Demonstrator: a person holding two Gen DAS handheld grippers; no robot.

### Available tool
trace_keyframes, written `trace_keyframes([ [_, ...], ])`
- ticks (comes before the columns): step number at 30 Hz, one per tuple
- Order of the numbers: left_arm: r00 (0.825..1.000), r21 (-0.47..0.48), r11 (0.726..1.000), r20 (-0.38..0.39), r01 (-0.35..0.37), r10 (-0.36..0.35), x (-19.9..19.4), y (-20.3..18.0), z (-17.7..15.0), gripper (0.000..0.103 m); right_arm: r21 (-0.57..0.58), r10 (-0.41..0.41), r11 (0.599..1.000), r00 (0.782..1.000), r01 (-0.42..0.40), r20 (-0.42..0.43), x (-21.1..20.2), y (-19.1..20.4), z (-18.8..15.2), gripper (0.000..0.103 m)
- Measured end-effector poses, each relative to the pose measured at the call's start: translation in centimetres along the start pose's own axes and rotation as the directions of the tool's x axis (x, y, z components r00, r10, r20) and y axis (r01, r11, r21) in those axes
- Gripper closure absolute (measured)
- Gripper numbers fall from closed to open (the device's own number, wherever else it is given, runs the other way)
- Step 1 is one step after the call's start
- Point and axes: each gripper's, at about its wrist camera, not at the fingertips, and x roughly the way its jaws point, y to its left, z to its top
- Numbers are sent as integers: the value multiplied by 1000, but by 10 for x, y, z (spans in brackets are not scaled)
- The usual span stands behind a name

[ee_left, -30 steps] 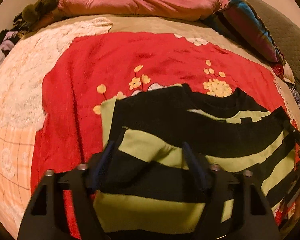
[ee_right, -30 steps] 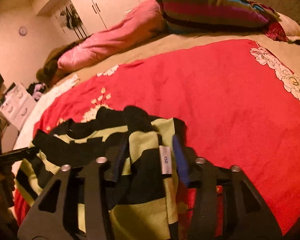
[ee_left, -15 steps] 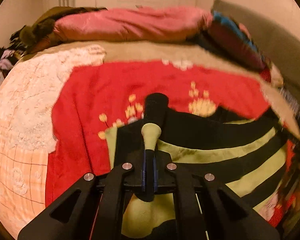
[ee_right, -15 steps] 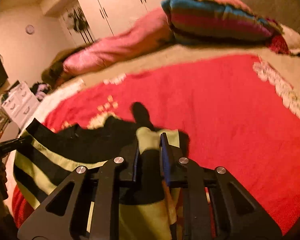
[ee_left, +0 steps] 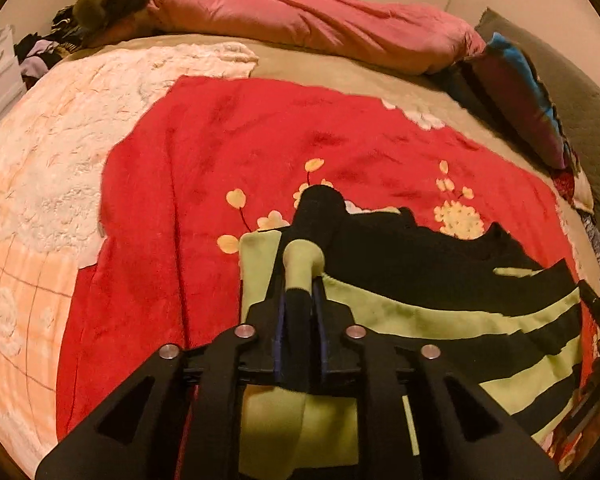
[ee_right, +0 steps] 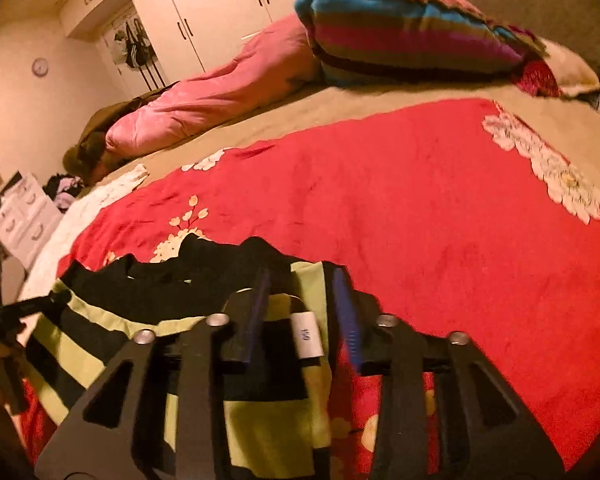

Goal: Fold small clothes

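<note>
A black and lime-green striped garment (ee_left: 420,320) lies on a red flowered blanket (ee_left: 220,160). My left gripper (ee_left: 300,292) pinches a raised fold at the garment's left edge. Its pads (ee_left: 281,320) still press the cloth while the jaws start opening. In the right wrist view the same garment (ee_right: 140,292) spreads to the left. My right gripper (ee_right: 302,280) stands over its right edge with jaws opening. Cloth and a white label (ee_right: 308,336) sit loose between the fingers (ee_right: 342,292).
A pink duvet (ee_left: 320,20) and a striped pillow (ee_right: 400,36) lie at the bed's far side. A cream lace cover (ee_left: 60,140) lies left of the blanket. Drawers (ee_right: 20,216) and a clothes pile stand off the bed's left; white wardrobes (ee_right: 220,12) behind.
Both grippers closed on the garment's edges from wide open. The left still pinches a bunched fold; the right has since spread its fingers apart again.
</note>
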Motion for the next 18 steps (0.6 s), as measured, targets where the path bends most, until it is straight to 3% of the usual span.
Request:
trace_keyframes([
  [6,993,72,995,104,-63,56,-42,-11,-11,88,-11,39,999,998,-40,-50,1,0,-1,59],
  [8,991,96,994,124,-55,43,-53,-20,-18,88,-34,47,998,995,-50,-87,9,6,-5,56],
  [11,997,101,995,73,-1,-6,-51,-27,-32,88,-79,17,996,990,-28,-137,21,17,-13,59],
  [12,999,83,996,36,23,-26,-43,-25,-37,87,-82,8,996,989,-20,-146,24,18,-15,70],
  [14,1000,62,998,-29,-7,8,-25,-17,-45,87,-52,-2,999,989,-5,-149,26,14,-17,76],
  [18,997,-53,998,-66,30,-33,-6,9,-52,85,-46,-39,998,990,33,-134,28,10,-19,78],
])
